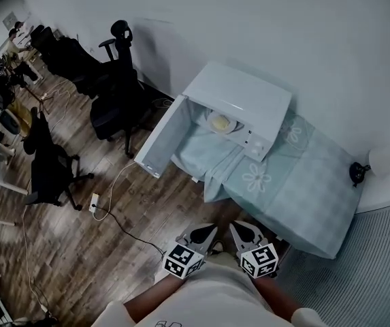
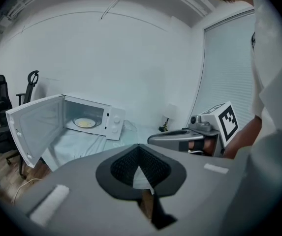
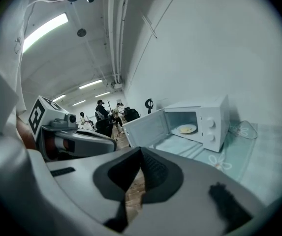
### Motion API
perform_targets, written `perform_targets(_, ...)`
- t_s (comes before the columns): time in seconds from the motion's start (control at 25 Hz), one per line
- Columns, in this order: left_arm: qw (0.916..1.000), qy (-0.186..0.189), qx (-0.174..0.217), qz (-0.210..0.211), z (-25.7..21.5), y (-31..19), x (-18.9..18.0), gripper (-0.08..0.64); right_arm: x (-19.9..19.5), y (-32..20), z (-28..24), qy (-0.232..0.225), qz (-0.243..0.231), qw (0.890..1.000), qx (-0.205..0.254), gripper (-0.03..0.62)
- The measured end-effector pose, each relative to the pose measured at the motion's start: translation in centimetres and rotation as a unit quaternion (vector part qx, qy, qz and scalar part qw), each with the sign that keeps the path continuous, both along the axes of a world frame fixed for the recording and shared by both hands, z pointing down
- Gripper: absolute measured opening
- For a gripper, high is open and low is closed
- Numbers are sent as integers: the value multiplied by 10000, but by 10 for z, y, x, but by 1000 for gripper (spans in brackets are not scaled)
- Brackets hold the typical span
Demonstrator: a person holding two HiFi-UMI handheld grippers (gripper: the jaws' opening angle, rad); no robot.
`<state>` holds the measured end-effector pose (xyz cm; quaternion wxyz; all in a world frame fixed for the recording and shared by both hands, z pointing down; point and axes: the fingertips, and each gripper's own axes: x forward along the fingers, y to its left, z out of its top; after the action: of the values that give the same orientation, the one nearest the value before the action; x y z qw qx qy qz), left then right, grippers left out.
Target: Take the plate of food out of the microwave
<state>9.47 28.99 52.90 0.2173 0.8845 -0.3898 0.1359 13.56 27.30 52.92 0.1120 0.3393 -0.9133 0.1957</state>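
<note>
A white microwave [image 1: 244, 101] stands on a table with a pale blue cloth [image 1: 303, 189], its door [image 1: 160, 138] swung wide open to the left. Inside lies a plate of yellowish food [image 1: 220, 122], also seen in the left gripper view [image 2: 84, 123] and the right gripper view [image 3: 186, 129]. My left gripper [image 1: 201, 236] and right gripper [image 1: 247, 234] hang side by side close to my body, well short of the table. Both are shut with nothing between their pads, as the left gripper [image 2: 139, 161] and the right gripper [image 3: 141, 166] show in their own views.
Black office chairs [image 1: 116, 94] stand left of the microwave on the wooden floor, where a power strip [image 1: 94, 203] and its cable lie. A small lamp [image 1: 359, 172] sits at the table's right end. People [image 3: 101, 109] are far off in the room.
</note>
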Motion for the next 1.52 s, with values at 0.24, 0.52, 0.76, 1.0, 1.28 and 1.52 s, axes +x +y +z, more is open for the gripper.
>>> perform_targets(0.24, 9998, 26, 4, -201, 2, -43, -19, 3, -7, -36, 11, 44, 42, 9999, -95, 14)
perform_targets(0.52, 9996, 236, 14, -163, 13, -133, -65, 3, -50, -121, 15, 276, 252, 9992, -124, 14)
perform_targets(0.76, 9987, 352, 241, 282, -5, -219, -103, 3, -88, -210, 3, 633, 454, 9970, -33, 14)
perform_targets(1.0, 9963, 269, 461, 671, -6, -277, -121, 3, -96, -274, 11, 594, 958, 9933, -253, 14)
perform_targets(1.28, 9958, 422, 287, 754, -1, -298, -113, 3, -99, -307, 23, 750, 1051, 9908, -409, 14)
perform_targets(1.52, 9969, 396, 189, 652, 3, -312, -114, 3, -98, -311, 27, 655, 1057, 9916, -356, 14)
